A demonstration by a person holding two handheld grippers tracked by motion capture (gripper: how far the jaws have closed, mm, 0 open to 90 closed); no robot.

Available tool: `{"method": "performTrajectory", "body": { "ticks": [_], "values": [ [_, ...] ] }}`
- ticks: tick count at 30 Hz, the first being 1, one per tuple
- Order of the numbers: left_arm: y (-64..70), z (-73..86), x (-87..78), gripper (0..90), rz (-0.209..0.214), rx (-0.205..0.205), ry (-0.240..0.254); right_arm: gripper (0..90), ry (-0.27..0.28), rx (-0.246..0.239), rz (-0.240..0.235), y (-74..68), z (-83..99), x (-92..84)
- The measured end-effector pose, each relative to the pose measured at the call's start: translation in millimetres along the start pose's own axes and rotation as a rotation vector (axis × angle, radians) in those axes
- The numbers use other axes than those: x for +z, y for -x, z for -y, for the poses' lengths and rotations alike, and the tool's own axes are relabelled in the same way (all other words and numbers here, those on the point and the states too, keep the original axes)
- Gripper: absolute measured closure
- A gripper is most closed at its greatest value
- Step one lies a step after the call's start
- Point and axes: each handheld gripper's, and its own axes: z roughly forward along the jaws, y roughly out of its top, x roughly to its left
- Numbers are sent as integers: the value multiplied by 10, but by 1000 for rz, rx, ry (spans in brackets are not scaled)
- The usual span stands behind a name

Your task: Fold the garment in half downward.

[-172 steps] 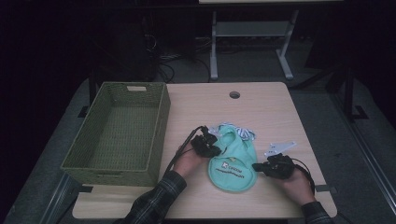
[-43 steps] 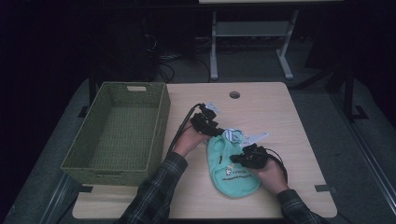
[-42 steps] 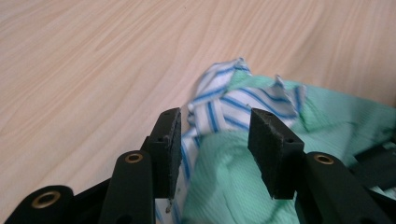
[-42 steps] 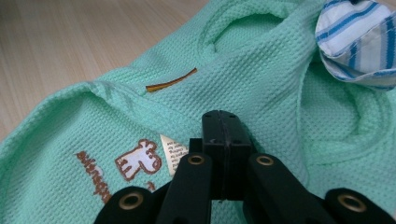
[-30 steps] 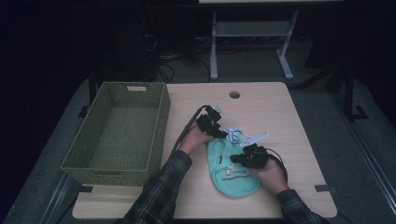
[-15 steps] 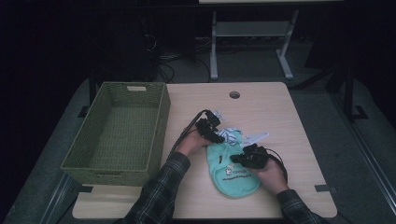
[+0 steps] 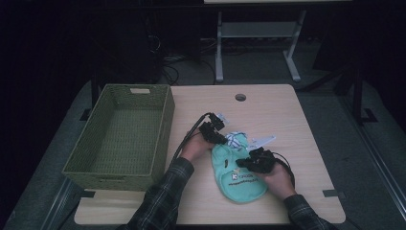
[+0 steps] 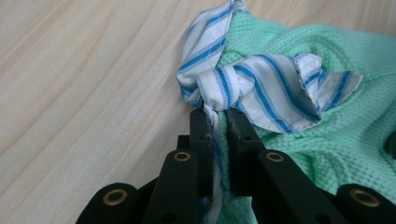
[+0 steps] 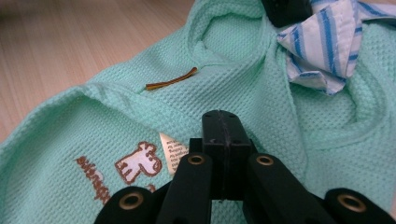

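A mint green knit garment [image 7: 242, 182] with a brown dog print lies on the wooden table [image 7: 268, 110]. Its blue-and-white striped cloth knot [image 8: 261, 88] sits at the garment's far end. My left gripper [image 8: 219, 114] has just been closing and is shut on a strand of the striped cloth, with the fabric pinched between the jaws; the high view has it [image 7: 221, 139] at the garment's far edge. My right gripper [image 9: 221, 116] is shut, its tips resting on the green knit [image 9: 233, 70] near the label, and lies [image 7: 246, 163] across the garment's middle.
A green woven basket [image 7: 165, 124] stands empty on the table's left side, close to my left forearm. A round cable hole [image 7: 240, 97] is near the table's far edge. Bare wood lies to the right of the garment.
The garment has turned lengthwise since the oldest frame and my right gripper has come onto it. In the last second my left gripper dropped slightly onto the striped knot.
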Motion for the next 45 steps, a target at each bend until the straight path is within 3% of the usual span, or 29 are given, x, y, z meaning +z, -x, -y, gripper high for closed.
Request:
{"method": "performTrajectory", "body": {
  "ticks": [3, 4, 5, 7, 10, 16, 24, 28, 30, 37, 45],
  "values": [
    [15, -1, -70, 826, -8, -4, 29, 900, 0, 5, -6, 4, -1, 1],
    [9, -7, -112, 827, -8, 11, 28, 900, -2, 6, -5, 5, -2, 1],
    [23, -11, -133, 827, -6, -7, 62, 900, -1, 6, -4, 5, -3, 1],
    [41, -25, -204, 827, -9, -2, 75, 900, -3, 8, -4, 3, -7, 2],
    [99, -54, -322, 826, -25, 40, 77, 900, -8, 7, -2, 11, -17, 5],
    [207, -74, -500, 826, -37, 61, 116, 900, -9, 9, 6, 52, -50, 25],
    [310, -75, -678, 826, -41, 55, 181, 900, 9, 33, 13, 164, -139, 112],
    [336, -66, -721, 825, -60, 57, 193, 900, 25, 49, 9, 214, -214, 193],
    [332, -56, -732, 826, -71, 58, 190, 899, 19, 32, 16, 213, -236, 195],
    [274, 17, -734, 825, -84, 44, 190, 898, 36, 0, 26, 146, -154, -85],
    [245, 57, -773, 825, -116, 41, 183, 899, 12, 22, 26, 4, 194, -400]
  ]
}}
